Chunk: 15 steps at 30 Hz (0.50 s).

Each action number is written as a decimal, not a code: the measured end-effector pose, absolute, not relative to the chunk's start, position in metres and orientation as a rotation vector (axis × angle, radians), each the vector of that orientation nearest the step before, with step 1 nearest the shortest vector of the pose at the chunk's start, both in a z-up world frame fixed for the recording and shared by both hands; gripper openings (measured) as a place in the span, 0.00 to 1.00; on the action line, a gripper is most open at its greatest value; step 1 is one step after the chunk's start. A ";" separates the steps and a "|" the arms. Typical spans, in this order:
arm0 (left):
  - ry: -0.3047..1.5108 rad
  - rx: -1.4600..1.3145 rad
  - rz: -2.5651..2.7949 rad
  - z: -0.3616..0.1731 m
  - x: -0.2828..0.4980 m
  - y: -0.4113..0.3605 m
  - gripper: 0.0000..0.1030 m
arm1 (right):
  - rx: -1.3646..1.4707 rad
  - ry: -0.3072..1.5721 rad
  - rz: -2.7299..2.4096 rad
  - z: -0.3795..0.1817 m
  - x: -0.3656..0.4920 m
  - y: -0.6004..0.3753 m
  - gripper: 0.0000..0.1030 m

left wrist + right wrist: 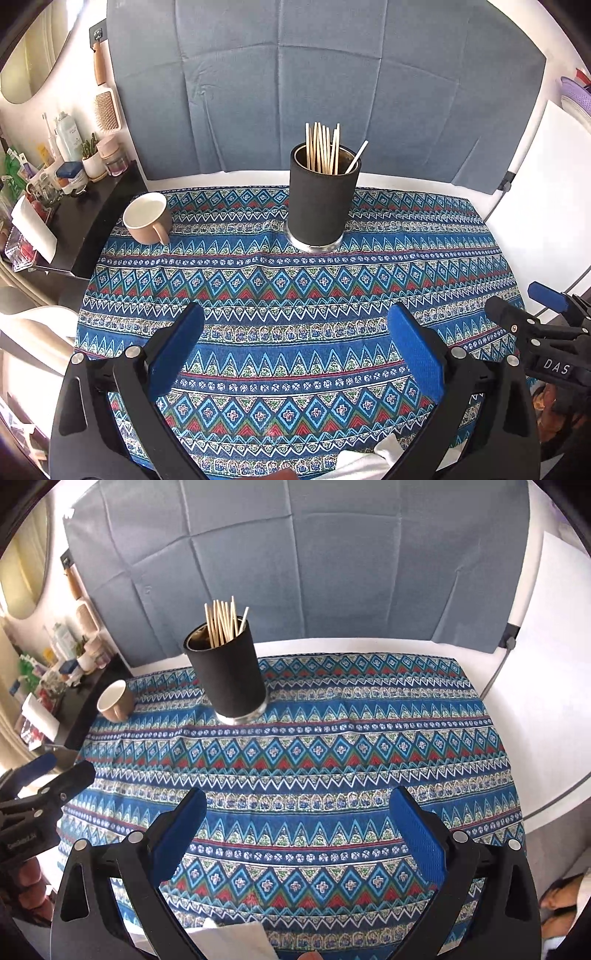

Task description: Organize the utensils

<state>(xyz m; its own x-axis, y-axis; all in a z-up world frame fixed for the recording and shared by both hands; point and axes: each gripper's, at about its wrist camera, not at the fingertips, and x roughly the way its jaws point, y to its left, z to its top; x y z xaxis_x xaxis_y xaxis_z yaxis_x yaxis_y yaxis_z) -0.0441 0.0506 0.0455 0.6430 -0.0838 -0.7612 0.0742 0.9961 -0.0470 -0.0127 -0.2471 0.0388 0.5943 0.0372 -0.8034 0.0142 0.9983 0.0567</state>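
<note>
Left claw [295, 343]: released, blue pads spread wide, nothing between them; it hangs over the near part of the patterned cloth [295, 266].
Right claw [297, 827]: released likewise, jaws at full spread and empty; poised over the same cloth, beside the left one.
Worktop [546, 716]: white, covered in the middle by the blue, red and white cloth.
Utensil holder [322, 199]: black cylinder with a metal base, upright at the far middle of the cloth, well apart from both claws.
Chopsticks [323, 147]: a bundle of pale wooden sticks standing in the holder; one whiter stick [357, 157] leans to its right rim.
Mug [147, 218]: beige, white inside, apparently empty, at the far left edge of the cloth.
Loose utensils: none visible on the cloth.
Step in hand: judged to be the close, with everything seemingly stowed and both claws clear.
Next move: if anything remains, it lies out of view; otherwise, keep both claws off the holder.
</note>
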 end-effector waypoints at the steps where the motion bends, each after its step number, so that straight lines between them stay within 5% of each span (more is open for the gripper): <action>1: 0.876 -0.012 -0.095 0.044 -0.045 0.049 0.94 | 0.053 0.935 0.012 0.039 -0.014 -0.246 0.92; 15: 0.902 -0.040 -0.081 0.038 -0.046 0.050 0.94 | 0.040 0.917 -0.012 0.040 -0.019 -0.245 0.92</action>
